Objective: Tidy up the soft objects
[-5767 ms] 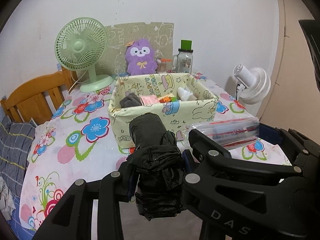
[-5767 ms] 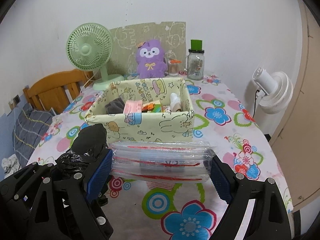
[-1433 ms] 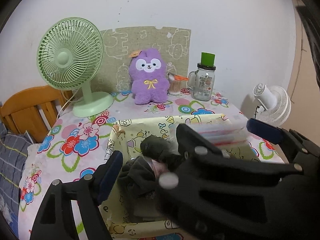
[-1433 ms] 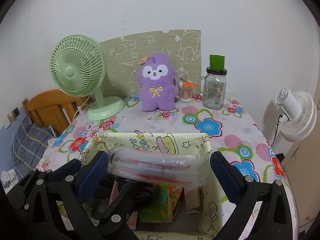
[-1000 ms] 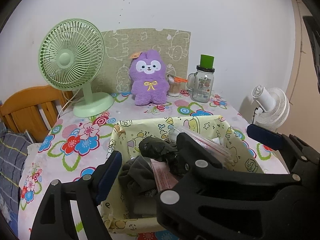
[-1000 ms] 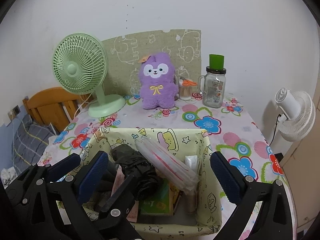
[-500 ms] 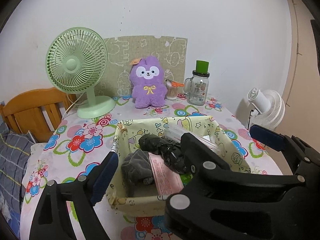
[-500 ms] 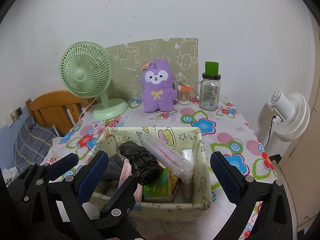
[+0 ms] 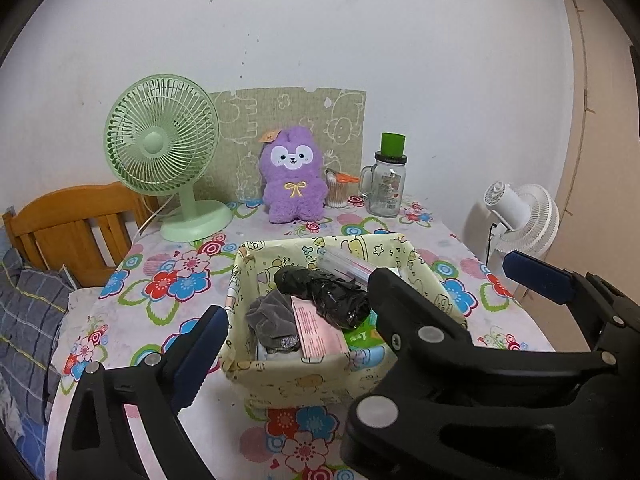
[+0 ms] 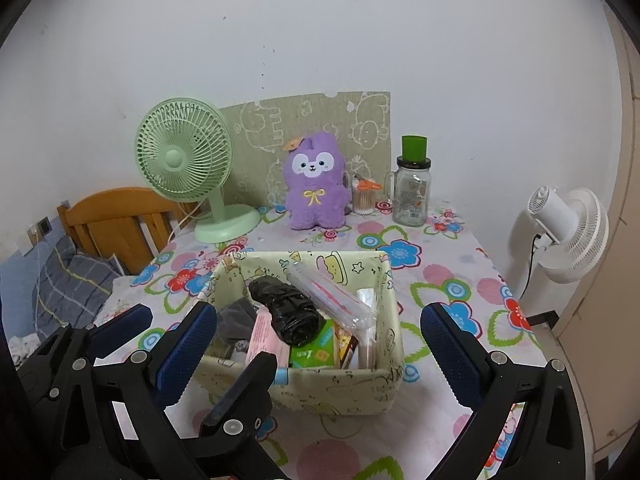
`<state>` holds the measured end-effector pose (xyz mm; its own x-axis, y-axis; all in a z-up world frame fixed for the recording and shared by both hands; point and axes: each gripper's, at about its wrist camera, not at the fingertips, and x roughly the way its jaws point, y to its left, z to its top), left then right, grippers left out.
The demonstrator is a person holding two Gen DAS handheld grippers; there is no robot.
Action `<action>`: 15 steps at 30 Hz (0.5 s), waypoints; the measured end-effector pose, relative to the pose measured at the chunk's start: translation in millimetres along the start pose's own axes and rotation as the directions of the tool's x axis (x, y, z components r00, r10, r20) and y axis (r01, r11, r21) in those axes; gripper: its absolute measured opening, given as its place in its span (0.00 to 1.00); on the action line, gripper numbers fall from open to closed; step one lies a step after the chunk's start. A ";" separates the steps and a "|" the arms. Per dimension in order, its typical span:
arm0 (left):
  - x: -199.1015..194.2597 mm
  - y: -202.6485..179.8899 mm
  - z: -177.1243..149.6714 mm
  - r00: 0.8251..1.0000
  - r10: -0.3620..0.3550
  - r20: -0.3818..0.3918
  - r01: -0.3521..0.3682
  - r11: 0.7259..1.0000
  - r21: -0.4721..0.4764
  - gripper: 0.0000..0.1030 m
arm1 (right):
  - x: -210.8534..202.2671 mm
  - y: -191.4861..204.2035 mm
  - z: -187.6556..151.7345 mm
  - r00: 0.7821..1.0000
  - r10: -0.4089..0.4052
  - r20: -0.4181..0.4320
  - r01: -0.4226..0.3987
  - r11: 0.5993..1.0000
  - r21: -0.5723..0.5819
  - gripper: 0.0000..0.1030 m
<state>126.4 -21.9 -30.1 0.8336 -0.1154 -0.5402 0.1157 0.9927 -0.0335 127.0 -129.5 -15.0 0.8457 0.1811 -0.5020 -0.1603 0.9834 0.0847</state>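
Observation:
A yellow cartoon-print fabric bin (image 9: 316,382) (image 10: 352,390) stands on the flowered table. Inside it lie a black bag roll (image 9: 324,296) (image 10: 286,314), a clear red-striped plastic pack (image 9: 348,266) (image 10: 326,298), a grey cloth (image 9: 270,318) and a pink packet (image 9: 318,330). My left gripper (image 9: 292,344) is open and empty, just in front of the bin. My right gripper (image 10: 320,344) is open and empty, also in front of the bin. The left gripper's fingers (image 10: 120,324) show at the lower left of the right wrist view.
At the back of the table stand a green desk fan (image 9: 164,160) (image 10: 188,168), a purple plush (image 9: 292,178) (image 10: 316,182), a cotton swab tub (image 10: 364,198) and a green-lidded glass jar (image 9: 386,180) (image 10: 412,186). A wooden chair (image 9: 68,224) is left, a white fan (image 10: 568,228) right.
Both grippers let go of the black roll and the plastic pack into the bin, then drew back and up. The bin now looks smaller and farther away.

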 end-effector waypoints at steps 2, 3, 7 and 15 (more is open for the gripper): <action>-4.9 -1.5 -1.3 1.000 -0.001 0.005 0.001 1.000 0.002 0.96 | -5.6 -0.6 -1.3 1.000 -0.007 0.007 0.007 1.000 0.000 1.00; -7.4 -1.8 -1.8 1.000 -0.001 0.007 0.001 1.000 0.001 0.96 | -8.5 -1.5 -2.2 1.000 -0.009 0.009 0.009 1.000 0.001 1.00; -14.9 -3.5 -5.0 1.000 -0.001 0.013 0.001 1.000 0.001 0.96 | -18.4 -5.1 -5.9 1.000 -0.021 0.013 0.021 1.000 0.008 1.00; -30.3 -4.0 -13.2 1.000 0.005 0.025 -0.005 1.000 -0.006 0.98 | -39.3 -14.4 -17.3 0.999 -0.044 0.020 0.043 0.999 0.024 1.00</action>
<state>93.6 -21.9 -24.6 0.8474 -0.1108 -0.5193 0.1081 0.9935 -0.0356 87.2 -151.0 -11.4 0.8622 0.1379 -0.4875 -0.1112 0.9903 0.0835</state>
